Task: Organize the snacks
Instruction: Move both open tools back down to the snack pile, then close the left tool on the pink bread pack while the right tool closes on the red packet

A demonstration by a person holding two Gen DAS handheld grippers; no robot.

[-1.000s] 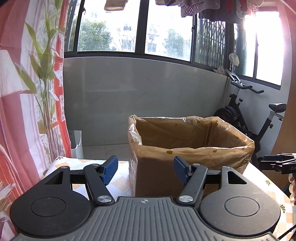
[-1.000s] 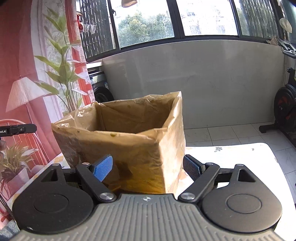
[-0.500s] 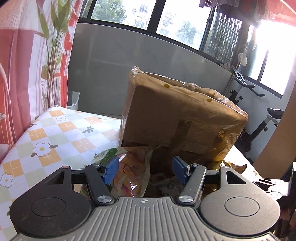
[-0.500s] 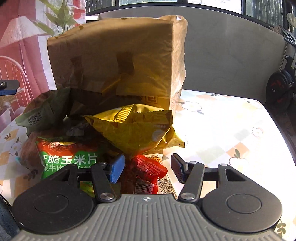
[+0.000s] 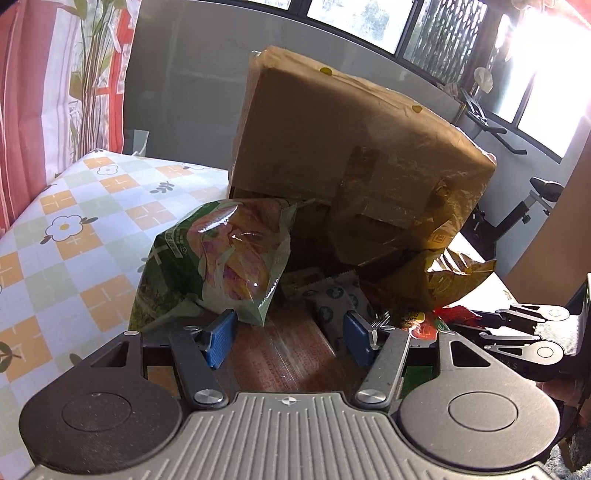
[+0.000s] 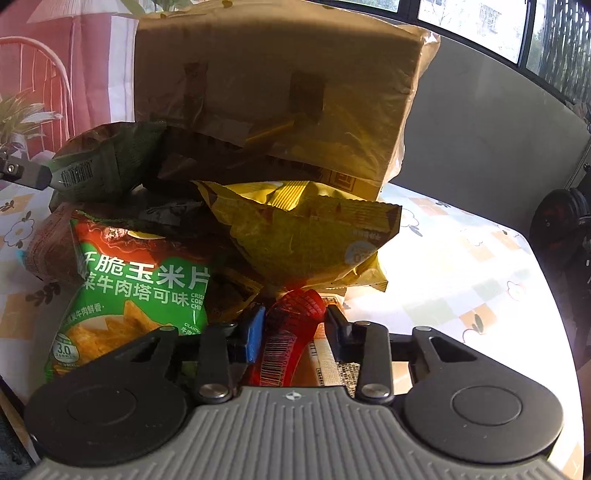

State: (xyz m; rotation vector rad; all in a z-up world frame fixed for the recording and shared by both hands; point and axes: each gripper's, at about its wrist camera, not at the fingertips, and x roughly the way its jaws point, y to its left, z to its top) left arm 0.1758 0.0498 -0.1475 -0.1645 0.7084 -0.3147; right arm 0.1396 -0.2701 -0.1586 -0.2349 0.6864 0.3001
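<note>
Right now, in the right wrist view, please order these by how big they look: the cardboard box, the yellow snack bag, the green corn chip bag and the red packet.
1. cardboard box
2. and 3. yellow snack bag and green corn chip bag: they look alike, and the green one is nearer, so I do not rank them.
4. red packet, though it is partly hidden.

I'm working in someone's home, on an enclosed balcony. A floral checked cloth [image 5: 74,229] covers the surface, a red patterned curtain [image 5: 44,92] hangs at the side, and an exercise bike [image 5: 532,206] stands by the wide barred windows [image 5: 443,33]. Trees show beyond the glass.
</note>
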